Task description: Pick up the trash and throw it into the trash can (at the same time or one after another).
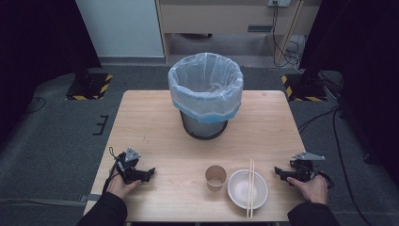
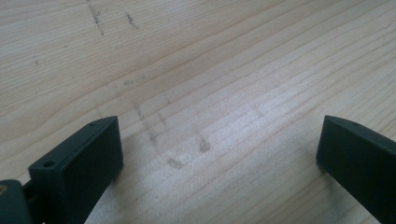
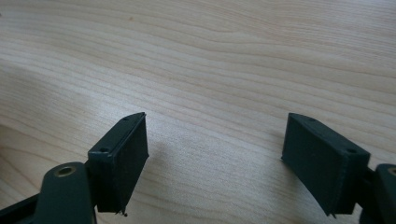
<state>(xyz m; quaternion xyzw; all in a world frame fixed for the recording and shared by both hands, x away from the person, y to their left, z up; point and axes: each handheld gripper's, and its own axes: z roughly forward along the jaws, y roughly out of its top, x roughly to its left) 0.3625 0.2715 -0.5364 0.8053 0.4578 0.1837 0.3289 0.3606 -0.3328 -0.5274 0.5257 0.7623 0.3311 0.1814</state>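
Near edge of the counter [image 1: 155, 122]: left gripper [image 1: 147, 174] resting low on the wood at the left, fingers [image 2: 84, 158] spread wide with bare grain between them, gripping nothing. Right gripper [image 1: 278, 172] likewise parked at the right, fingers [image 3: 121, 154] apart and empty, pointed inward toward the bowl. Probably a ready pose, both tools flanking the work.

Between them, closer to the right one: white bowl [image 1: 247, 189] with a pair of chopsticks [image 1: 251, 187] laid across its rim, running near to far, and just left of it a brown paper cup [image 1: 216, 177], upright and open. Grouped as used tableware within easy reach.

Farther, at centre: bin [image 1: 205, 94] lined with a pale plastic bag, mouth open, likely the destination for the disposables.
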